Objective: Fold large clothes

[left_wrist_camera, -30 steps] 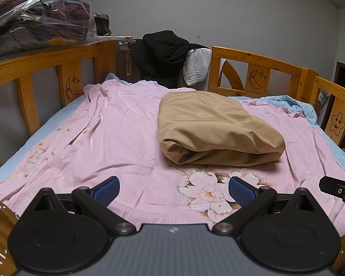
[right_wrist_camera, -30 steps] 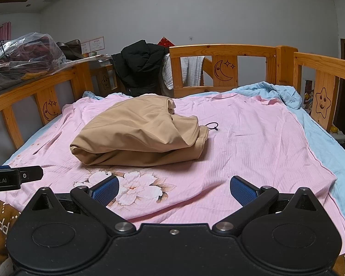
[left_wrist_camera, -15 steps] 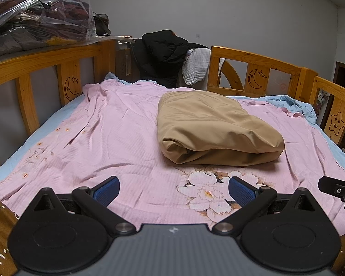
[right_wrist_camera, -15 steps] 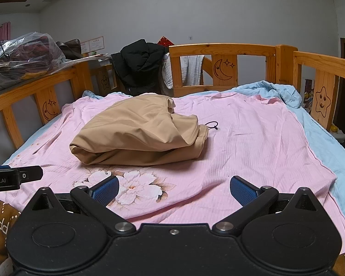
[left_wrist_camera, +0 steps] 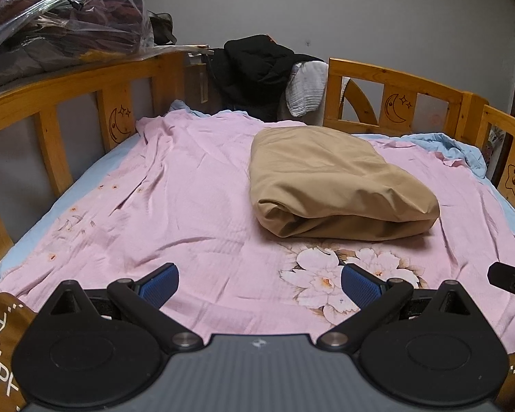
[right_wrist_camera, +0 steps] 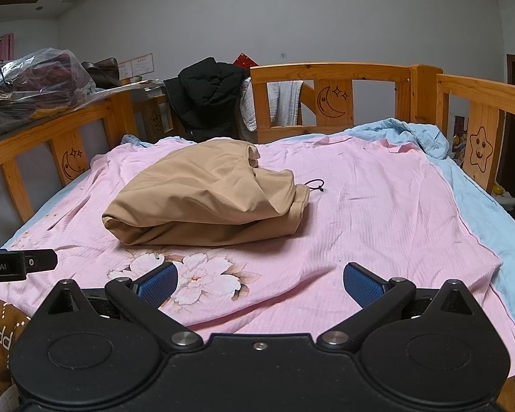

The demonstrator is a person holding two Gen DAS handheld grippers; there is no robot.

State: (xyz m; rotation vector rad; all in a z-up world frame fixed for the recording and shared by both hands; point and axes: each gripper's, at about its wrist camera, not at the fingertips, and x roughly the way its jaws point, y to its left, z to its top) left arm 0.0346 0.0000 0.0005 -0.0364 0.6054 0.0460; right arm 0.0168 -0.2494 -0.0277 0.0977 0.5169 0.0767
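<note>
A tan garment (left_wrist_camera: 333, 185) lies folded into a thick bundle in the middle of the bed, on a pink floral sheet (left_wrist_camera: 195, 206). From the right wrist view the same bundle (right_wrist_camera: 209, 195) shows a black drawstring loop (right_wrist_camera: 315, 184) at its right end. My left gripper (left_wrist_camera: 259, 283) hovers open near the bed's front edge, short of the bundle, with nothing between its blue pads. My right gripper (right_wrist_camera: 260, 283) is also open and empty, in front of the bundle's right half. Each gripper's body shows at the edge of the other's view.
Wooden rails (left_wrist_camera: 395, 103) with moon and star carvings ring the bed. A black jacket (left_wrist_camera: 257, 75) and a white cloth (left_wrist_camera: 307, 91) hang at the far end. A plastic bag of clothes (left_wrist_camera: 58, 27) sits high on the left. A blue sheet (right_wrist_camera: 480, 213) lies along the right side.
</note>
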